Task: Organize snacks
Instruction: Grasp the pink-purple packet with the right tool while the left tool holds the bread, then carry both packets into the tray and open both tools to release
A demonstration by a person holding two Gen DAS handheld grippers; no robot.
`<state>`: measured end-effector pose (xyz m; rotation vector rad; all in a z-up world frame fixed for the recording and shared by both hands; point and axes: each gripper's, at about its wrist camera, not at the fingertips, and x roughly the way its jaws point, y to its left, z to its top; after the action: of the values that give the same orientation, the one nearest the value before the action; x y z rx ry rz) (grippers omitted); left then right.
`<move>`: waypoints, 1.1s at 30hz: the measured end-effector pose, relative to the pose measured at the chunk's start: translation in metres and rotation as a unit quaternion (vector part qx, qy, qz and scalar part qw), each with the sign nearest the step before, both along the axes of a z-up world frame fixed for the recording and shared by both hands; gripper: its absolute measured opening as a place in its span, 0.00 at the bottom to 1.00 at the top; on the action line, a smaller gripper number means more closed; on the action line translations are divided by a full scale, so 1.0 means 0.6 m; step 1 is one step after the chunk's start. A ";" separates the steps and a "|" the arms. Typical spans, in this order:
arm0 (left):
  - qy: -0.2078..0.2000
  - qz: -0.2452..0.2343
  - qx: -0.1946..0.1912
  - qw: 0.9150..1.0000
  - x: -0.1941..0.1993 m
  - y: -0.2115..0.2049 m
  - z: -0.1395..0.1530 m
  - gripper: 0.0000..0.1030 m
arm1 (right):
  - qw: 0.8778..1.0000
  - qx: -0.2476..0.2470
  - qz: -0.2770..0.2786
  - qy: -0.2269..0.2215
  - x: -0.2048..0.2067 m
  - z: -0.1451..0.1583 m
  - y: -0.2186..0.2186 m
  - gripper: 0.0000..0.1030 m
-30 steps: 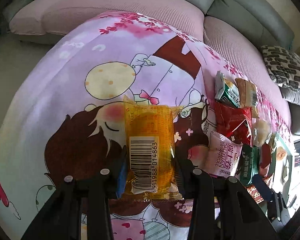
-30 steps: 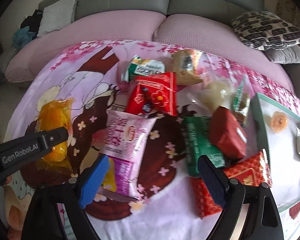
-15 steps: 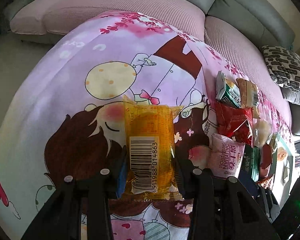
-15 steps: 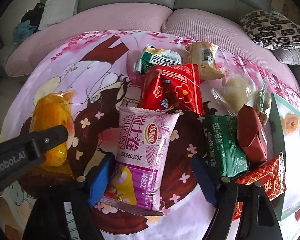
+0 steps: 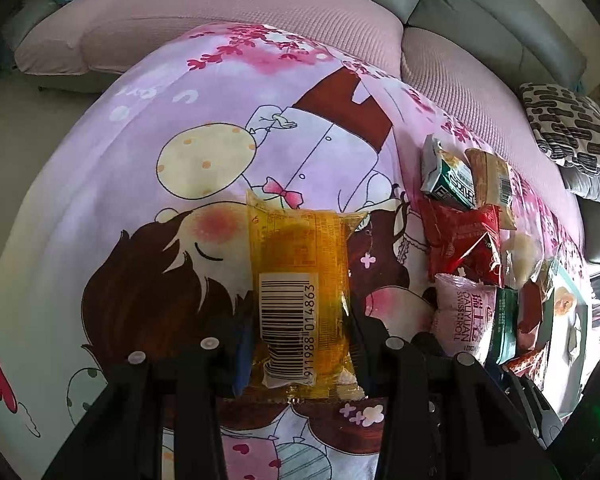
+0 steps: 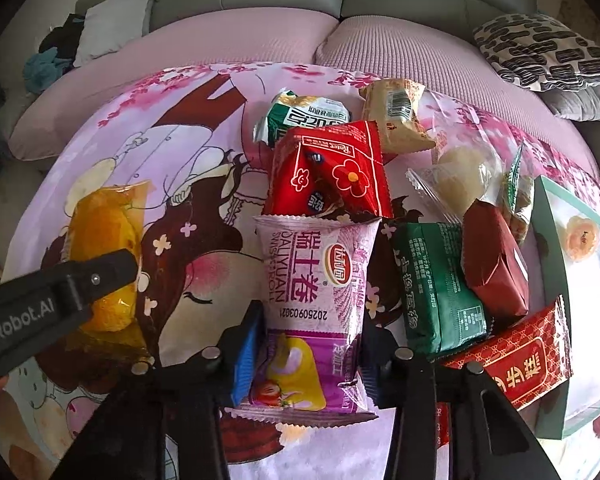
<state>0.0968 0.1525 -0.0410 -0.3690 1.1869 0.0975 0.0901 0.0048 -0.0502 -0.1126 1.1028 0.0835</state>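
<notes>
Snack sorting, early stage: 2 packets gripped
Left tool (image 5: 300,344) clamps yellow packet (image 5: 300,280); right tool (image 6: 304,356), jaws just closing, clamps pink roll (image 6: 312,288); pile beyond unsorted

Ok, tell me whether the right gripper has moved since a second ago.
Yes. The right gripper has advanced toward the sofa, over the pink Swiss roll packet, and its jaws have just been closing onto it.

green box (image 6: 550,320) cut off right
</notes>
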 end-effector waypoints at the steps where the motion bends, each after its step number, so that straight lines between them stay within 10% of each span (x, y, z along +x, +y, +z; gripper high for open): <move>1: 0.000 -0.001 0.000 1.000 0.000 -0.001 0.000 0.41 | 1.000 0.001 0.000 0.000 -0.001 0.001 -0.001 0.41; 33: -0.073 -0.044 0.040 0.996 -0.020 -0.120 0.109 0.41 | 0.996 0.056 -0.035 -0.067 -0.072 0.122 -0.130 0.40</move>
<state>0.0850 0.0808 0.0245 -0.2486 1.0501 0.0417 0.0469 -0.0735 0.0227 0.0202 0.9651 0.0743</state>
